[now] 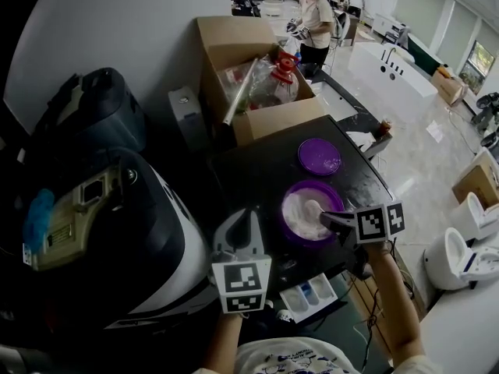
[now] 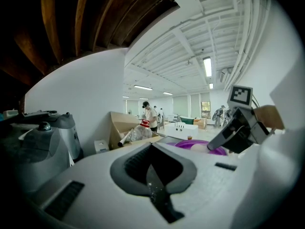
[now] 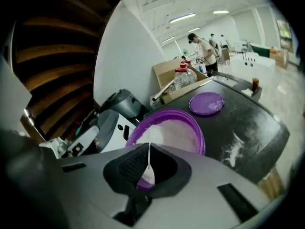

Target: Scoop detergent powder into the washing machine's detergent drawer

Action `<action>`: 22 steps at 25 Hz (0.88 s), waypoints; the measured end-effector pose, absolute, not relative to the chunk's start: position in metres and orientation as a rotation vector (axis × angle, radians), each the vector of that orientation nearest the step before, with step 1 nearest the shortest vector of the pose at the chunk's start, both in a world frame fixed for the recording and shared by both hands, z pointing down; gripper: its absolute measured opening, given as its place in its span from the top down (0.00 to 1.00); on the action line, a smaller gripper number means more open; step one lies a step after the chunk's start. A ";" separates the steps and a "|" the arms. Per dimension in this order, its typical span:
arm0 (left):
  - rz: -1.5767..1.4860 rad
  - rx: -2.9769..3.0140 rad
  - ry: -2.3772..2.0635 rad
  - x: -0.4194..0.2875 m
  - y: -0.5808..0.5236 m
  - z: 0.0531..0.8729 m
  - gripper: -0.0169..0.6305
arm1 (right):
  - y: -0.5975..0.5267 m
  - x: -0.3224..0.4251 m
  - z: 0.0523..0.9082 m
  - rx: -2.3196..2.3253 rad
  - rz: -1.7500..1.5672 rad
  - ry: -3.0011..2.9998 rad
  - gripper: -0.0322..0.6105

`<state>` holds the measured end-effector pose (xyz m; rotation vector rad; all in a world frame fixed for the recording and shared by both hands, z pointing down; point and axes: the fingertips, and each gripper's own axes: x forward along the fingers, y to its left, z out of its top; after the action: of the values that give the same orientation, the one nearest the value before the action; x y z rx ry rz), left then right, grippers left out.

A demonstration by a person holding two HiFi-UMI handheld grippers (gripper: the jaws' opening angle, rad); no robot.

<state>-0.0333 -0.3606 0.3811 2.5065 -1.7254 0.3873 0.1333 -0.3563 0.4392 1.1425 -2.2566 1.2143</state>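
Note:
A purple tub (image 1: 310, 210) of white detergent powder (image 3: 172, 133) stands on the black top of the washing machine (image 1: 249, 174). Its purple lid (image 1: 320, 157) lies just behind it. My right gripper (image 1: 324, 219) reaches over the tub's right rim and is shut on the thin handle of a white scoop (image 3: 149, 152), whose bowl rests in the powder. My left gripper (image 1: 246, 216) hovers to the left of the tub, jaws together with nothing between them. Below the machine's front edge, the detergent drawer (image 1: 310, 296) stands pulled out, showing white and blue compartments.
An open cardboard box (image 1: 257, 84) with plastic bottles sits behind the machine. Spilled powder (image 3: 233, 149) streaks the black top right of the tub. A dark appliance (image 1: 97, 115) stands at the left. A white toilet (image 1: 460, 255) and people (image 1: 314, 18) lie further off.

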 end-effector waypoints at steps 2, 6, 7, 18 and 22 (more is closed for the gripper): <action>0.382 2.513 -1.721 -0.032 -0.361 0.380 0.97 | -0.356 0.133 0.436 1.160 1.385 -2.304 0.92; 0.367 2.529 -1.707 -0.030 -0.362 0.377 0.97 | -0.357 0.136 0.433 1.213 1.711 -2.367 0.92; 0.366 2.534 -1.703 -0.030 -0.362 0.377 0.97 | -0.356 0.131 0.426 1.221 1.776 -2.388 0.92; 0.382 2.597 -1.620 -0.022 -0.363 0.380 0.97 | -0.347 0.129 0.417 1.356 2.156 -2.525 0.92; 0.383 2.628 -1.583 -0.019 -0.365 0.383 0.97 | -0.345 0.129 0.410 1.432 2.201 -2.596 0.92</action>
<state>-0.0187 -0.3645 0.3827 2.6278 -1.5826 0.3828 0.1289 -0.3449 0.4097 1.4316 -2.5961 2.2007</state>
